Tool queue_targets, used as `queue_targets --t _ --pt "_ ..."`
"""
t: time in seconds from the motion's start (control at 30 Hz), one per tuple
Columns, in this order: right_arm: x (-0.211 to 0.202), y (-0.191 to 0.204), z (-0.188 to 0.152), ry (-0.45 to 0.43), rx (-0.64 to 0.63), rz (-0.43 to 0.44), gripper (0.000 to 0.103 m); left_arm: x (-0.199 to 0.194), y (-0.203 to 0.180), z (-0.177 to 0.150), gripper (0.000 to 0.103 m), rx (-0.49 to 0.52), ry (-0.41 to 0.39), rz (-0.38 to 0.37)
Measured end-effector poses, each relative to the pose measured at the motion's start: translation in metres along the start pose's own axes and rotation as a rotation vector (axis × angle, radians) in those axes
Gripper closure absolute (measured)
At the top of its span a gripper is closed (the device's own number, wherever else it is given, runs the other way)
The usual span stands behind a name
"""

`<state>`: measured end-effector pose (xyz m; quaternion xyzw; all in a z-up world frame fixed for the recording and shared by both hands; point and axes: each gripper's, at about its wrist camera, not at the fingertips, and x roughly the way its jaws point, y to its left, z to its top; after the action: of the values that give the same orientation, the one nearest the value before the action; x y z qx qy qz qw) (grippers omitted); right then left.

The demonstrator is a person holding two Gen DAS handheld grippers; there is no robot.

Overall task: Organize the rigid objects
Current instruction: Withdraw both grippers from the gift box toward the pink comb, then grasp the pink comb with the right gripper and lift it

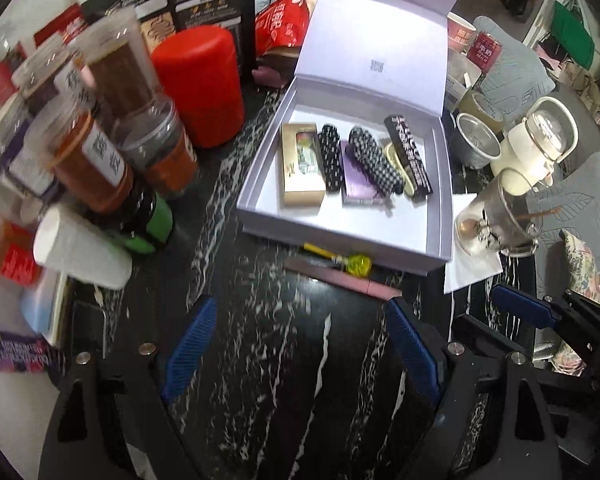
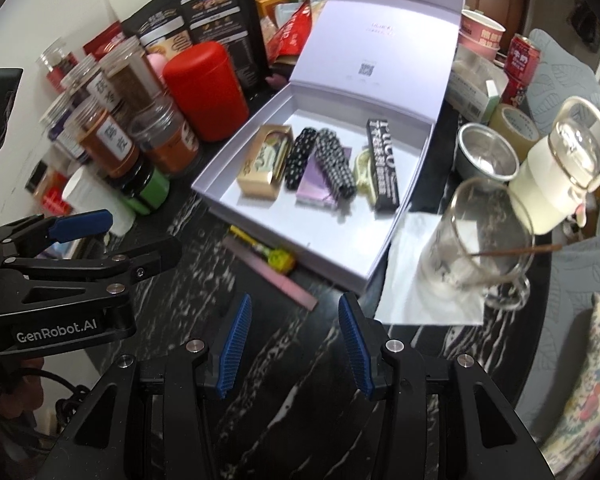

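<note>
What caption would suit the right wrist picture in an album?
Empty right gripper hovers over a dark marble table, facing an open white box of small items.

Left gripper (image 1: 300,344): jaws wide apart, nothing between the blue ribbed pads, pointing steeply down over the dark marbled tabletop.
Left gripper seen from the right wrist camera: black linkage at the left edge, one blue pad tip visible, jaw gap not readable from there.
Right gripper (image 2: 294,344): jaws partly apart, narrower than the left pair, empty, also angled steeply down.
Right gripper seen from the left wrist camera: at the right edge, one blue pad showing.
Relation: the two grippers sit side by side, near each other, not touching.
Hand (image 2: 4,396): partly visible behind the left gripper's body, blurred.
</note>
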<state>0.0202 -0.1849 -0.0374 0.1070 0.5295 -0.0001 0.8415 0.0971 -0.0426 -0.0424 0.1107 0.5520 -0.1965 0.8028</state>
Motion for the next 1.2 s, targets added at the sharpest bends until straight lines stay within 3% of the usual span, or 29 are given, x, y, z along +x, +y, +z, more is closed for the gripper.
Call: queue_targets --t 0.43,0.87,1.07,1.13,1.2 --pt "0.042 0.009 -0.035 0.050 -0.107 0.059 0.058 0.038 0.011 -0.046 0.017 -0.064 0.076 0.007" --pt "0.107 0.010 -0.016 0.103 -0.176 0.058 0.058 0.084 0.053 -0.049 0.017 -0.187 0.160 -0.010" --pt "0.118 0.015 -0.009 0.061 -0.221 0.040 0.059 0.088 0.067 -0.044 0.017 -0.254 0.150 -0.023" --pt "0.120 0.016 -0.007 0.067 -0.229 0.049 0.072 0.087 0.068 -0.043 0.017 -0.258 0.143 -0.038" --pt "0.126 0.015 -0.008 0.099 -0.224 0.060 0.076 0.085 0.070 -0.039 0.017 -0.243 0.139 -0.038"
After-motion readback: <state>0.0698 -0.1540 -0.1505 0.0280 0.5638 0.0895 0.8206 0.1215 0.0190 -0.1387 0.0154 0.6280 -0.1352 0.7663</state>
